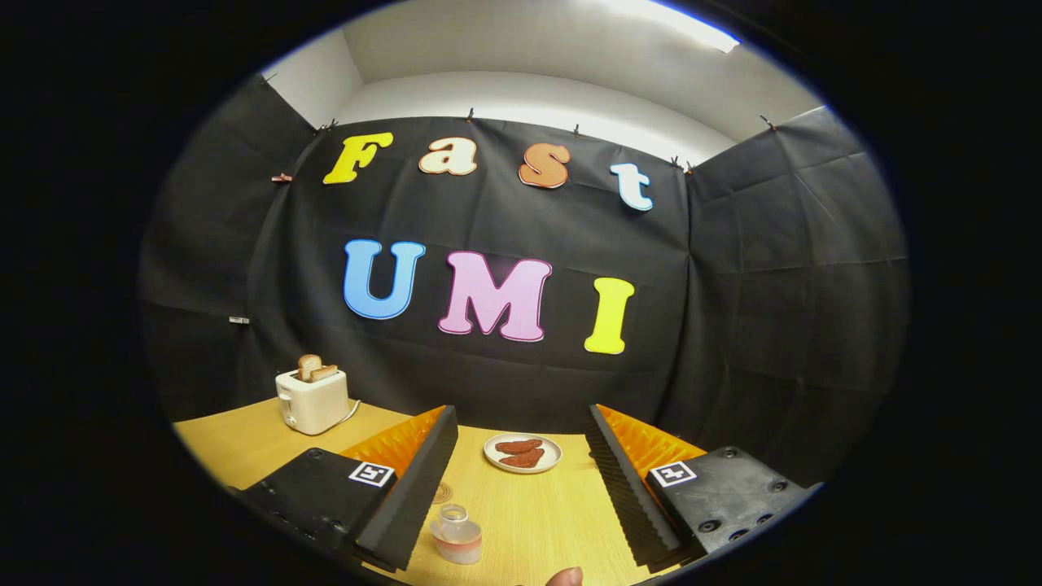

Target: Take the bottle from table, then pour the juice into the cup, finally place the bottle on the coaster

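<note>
A small clear bottle with a little pinkish juice at its bottom stands upright on the wooden table, between my fingers and close to the left one. My gripper is open, its fingertips reaching past the bottle with nothing held. A round brown coaster lies on the table just behind the bottle, partly hidden by the left finger. A fingertip of a person shows at the near edge of the table.
A white plate with pieces of reddish-brown food sits just beyond the fingertips. A cream toaster with toast in it stands at the table's far left. The black cloth wall closes off the back.
</note>
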A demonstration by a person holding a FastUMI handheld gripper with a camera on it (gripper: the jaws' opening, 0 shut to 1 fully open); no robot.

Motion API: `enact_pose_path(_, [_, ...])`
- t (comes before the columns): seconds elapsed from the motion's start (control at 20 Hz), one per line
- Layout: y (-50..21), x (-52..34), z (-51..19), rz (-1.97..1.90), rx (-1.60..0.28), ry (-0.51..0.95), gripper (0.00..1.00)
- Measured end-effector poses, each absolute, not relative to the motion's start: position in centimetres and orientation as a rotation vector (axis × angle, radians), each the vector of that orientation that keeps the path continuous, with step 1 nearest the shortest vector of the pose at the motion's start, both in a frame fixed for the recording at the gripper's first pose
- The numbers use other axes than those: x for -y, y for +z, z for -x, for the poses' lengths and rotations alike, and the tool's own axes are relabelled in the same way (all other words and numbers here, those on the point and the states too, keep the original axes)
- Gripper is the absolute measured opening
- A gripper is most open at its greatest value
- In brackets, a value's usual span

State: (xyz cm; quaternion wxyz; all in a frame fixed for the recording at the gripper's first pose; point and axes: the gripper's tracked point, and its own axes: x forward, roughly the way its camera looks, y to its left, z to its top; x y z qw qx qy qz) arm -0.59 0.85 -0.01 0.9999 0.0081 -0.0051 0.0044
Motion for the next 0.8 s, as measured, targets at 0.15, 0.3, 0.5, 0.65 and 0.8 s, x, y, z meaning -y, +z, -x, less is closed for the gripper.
enact_pose_path(0.15, [-0.2, -1.4, 0.7, -0.025, 0.012, 0.017, 0.98])
enact_pose_path(0.3, [-0.6, -2.0, 1.0, -0.049, 0.019, 0.026, 0.98])
enact_pose_path(0.5, [-2.2, -3.3, 1.0, -0.061, 0.029, 0.048, 0.98])
enact_pose_path(0.65, [-4.2, -4.6, 1.2, -0.080, 0.039, 0.073, 0.98])
enact_pose_path(0.8, [-7.6, -5.4, 1.2, -0.073, 0.007, 0.079, 0.98])
